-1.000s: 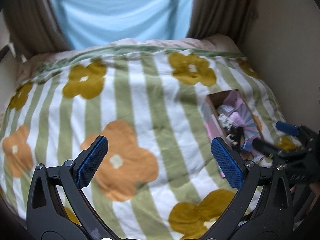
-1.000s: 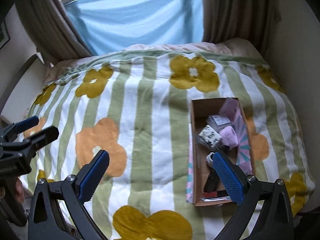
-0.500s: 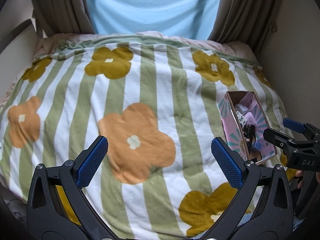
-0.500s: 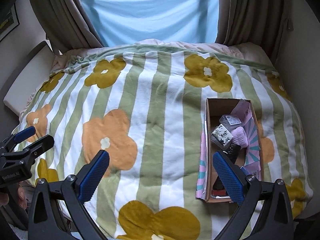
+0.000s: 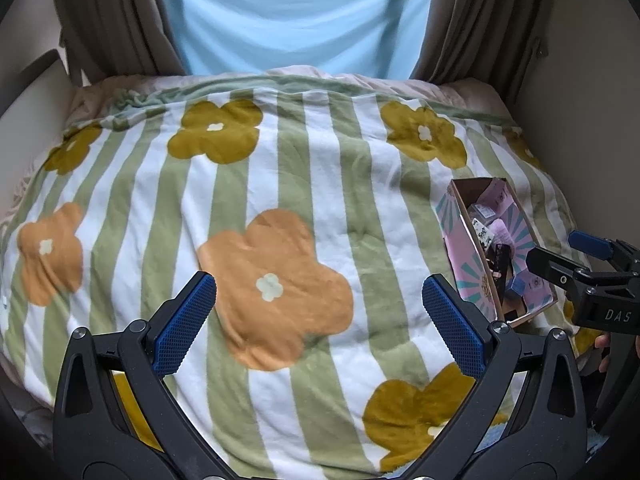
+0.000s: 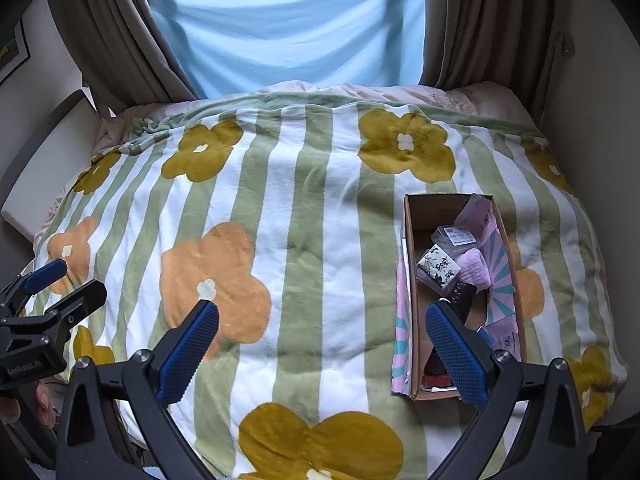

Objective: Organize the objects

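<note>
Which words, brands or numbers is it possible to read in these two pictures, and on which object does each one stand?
"DAS": on the body of the right gripper, seen from the left wrist.
"GenRobot.AI": on the body of the left gripper, seen from the right wrist.
White label on the clear packet in the cardboard box: too small to read.
Marks on the pink box flaps: too small to read.

A blanket (image 5: 280, 184) striped green and white, printed with mustard and orange flowers, covers the bed from edge to edge. Along its far edge a pale pink quilt (image 6: 400, 92) shows. Behind that hangs a light blue cloth (image 5: 288, 16) between brown curtains (image 6: 484, 20). A pale wall (image 5: 580, 120) runs along the bed's right edge.
</note>
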`<action>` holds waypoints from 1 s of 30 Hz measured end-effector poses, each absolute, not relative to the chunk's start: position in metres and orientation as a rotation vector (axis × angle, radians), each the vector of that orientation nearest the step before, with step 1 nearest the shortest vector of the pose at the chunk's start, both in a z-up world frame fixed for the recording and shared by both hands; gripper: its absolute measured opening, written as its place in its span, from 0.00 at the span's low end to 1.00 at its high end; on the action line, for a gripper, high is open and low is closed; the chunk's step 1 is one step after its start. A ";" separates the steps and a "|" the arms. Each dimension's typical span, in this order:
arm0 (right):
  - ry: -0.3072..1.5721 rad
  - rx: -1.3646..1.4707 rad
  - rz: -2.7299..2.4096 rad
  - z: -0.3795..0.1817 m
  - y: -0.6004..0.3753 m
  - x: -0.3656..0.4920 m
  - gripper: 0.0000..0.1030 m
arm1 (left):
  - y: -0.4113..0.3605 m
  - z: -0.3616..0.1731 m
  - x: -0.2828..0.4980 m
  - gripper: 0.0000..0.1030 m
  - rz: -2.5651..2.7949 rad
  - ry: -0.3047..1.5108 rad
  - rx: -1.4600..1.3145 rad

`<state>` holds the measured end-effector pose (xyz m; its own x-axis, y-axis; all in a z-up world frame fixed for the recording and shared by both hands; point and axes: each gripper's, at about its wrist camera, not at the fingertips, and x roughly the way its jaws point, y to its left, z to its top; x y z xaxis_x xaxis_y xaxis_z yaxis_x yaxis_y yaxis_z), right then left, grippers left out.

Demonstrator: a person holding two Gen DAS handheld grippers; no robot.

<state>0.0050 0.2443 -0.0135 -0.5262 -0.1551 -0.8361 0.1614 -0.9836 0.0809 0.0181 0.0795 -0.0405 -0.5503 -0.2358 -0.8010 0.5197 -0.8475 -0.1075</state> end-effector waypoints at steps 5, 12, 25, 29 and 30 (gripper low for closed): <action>0.017 1.412 -2.609 -0.012 0.244 0.006 1.00 | 0.077 -0.042 0.016 0.99 -2.390 0.468 1.175; 0.015 1.412 -2.611 -0.012 0.243 0.006 1.00 | 0.078 -0.042 0.016 0.99 -2.389 0.467 1.173; 0.014 1.415 -2.608 -0.012 0.243 0.006 1.00 | 0.077 -0.043 0.016 0.99 -2.390 0.466 1.174; 0.015 1.415 -2.607 -0.012 0.244 0.006 1.00 | 0.078 -0.043 0.016 0.99 -2.388 0.468 1.174; 0.015 1.415 -2.606 -0.012 0.244 0.006 1.00 | 0.078 -0.044 0.017 0.99 -2.389 0.467 1.176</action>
